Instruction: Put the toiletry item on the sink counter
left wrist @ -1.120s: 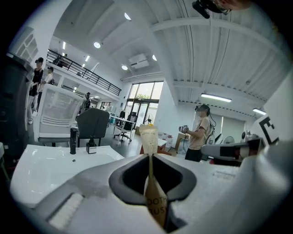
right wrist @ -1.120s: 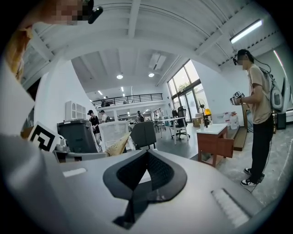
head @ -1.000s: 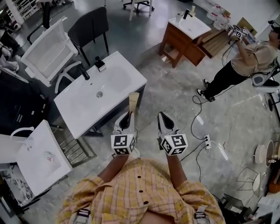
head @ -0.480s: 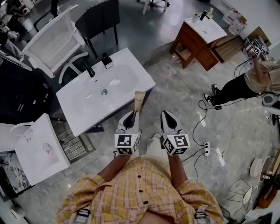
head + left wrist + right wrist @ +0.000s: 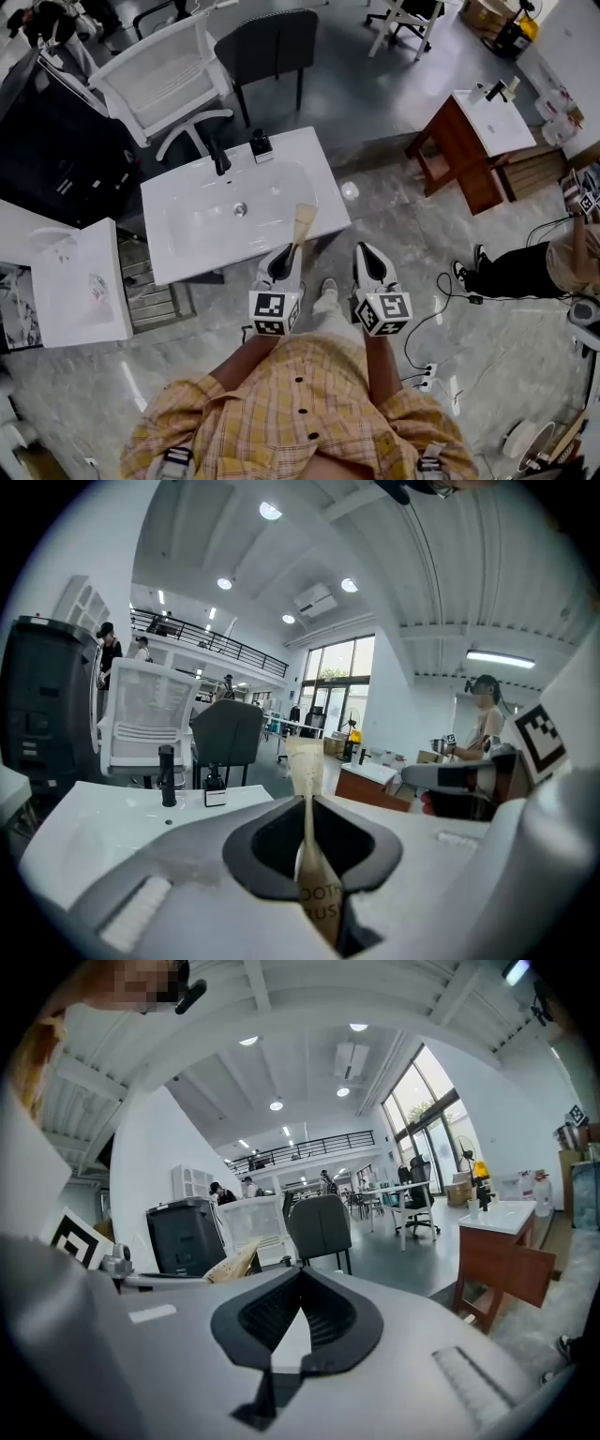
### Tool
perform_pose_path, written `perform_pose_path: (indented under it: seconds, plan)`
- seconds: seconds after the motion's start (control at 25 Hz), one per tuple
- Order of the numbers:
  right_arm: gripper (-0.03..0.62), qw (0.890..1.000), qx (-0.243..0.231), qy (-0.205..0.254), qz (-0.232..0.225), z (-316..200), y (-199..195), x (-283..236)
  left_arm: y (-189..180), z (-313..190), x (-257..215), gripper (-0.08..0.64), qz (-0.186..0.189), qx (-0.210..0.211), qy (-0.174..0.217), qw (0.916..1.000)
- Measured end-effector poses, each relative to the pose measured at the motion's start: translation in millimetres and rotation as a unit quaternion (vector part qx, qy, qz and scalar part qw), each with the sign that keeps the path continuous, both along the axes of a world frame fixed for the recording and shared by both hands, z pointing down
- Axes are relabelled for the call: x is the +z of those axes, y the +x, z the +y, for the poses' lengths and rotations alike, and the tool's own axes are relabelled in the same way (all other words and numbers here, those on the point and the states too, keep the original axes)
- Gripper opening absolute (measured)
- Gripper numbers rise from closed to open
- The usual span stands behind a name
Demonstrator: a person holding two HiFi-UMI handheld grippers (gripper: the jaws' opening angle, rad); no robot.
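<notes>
A tan toothbrush packet (image 5: pixel 302 223) stands upright between the jaws of my left gripper (image 5: pixel 286 251), which is shut on it. Its top reaches over the front right edge of the white sink counter (image 5: pixel 187 258). In the left gripper view the packet (image 5: pixel 307 855) fills the slit of the left gripper (image 5: pixel 307 803), with the counter (image 5: pixel 84 822), a black faucet (image 5: pixel 167 775) and a small black-and-white bottle (image 5: pixel 215 790) beyond. My right gripper (image 5: pixel 360 253) hangs beside it over the floor, shut on nothing. In its own view the right gripper (image 5: pixel 302 1274) shows bare pads.
A white mesh chair (image 5: pixel 169 66) and a dark chair (image 5: pixel 272 42) stand behind the counter. A black cabinet (image 5: pixel 56 159) and a second white basin (image 5: pixel 80 281) are at the left. A wooden vanity (image 5: pixel 473 141) and a person (image 5: pixel 534 267) are at the right.
The sink counter has come closer and now lies just ahead of both grippers. The packet's top now overlaps its front edge. Both grippers keep the same pose and grip.
</notes>
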State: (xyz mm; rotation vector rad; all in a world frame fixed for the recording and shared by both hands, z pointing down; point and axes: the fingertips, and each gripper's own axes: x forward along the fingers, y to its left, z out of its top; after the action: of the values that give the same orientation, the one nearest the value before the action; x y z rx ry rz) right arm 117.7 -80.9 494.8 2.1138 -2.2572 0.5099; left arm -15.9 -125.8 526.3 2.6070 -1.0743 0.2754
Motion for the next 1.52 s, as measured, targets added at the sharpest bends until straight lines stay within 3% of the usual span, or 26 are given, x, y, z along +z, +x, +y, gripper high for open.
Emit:
perform_pose_path:
  seconds: [0.68,1.12,1.52]
  plan:
    - [0.002,0.990,-0.139,0.001,-0.009,-80.4,65.0,13.3,65.3,-52.0,13.3,0.029,-0.015,-0.132,-0.008,0.9911]
    - [0.002,0.985,-0.168,-0.017,-0.027,-96.6,80.1,42.0,84.3,-90.0,25.3,0.029,-0.008,-0.180,-0.036,0.9829]
    - [0.002,0.983,-0.181,-0.025,-0.026,-106.6,88.4,54.7,97.2,-127.9,58.5,0.029,-0.016,-0.193,-0.069,0.9786]
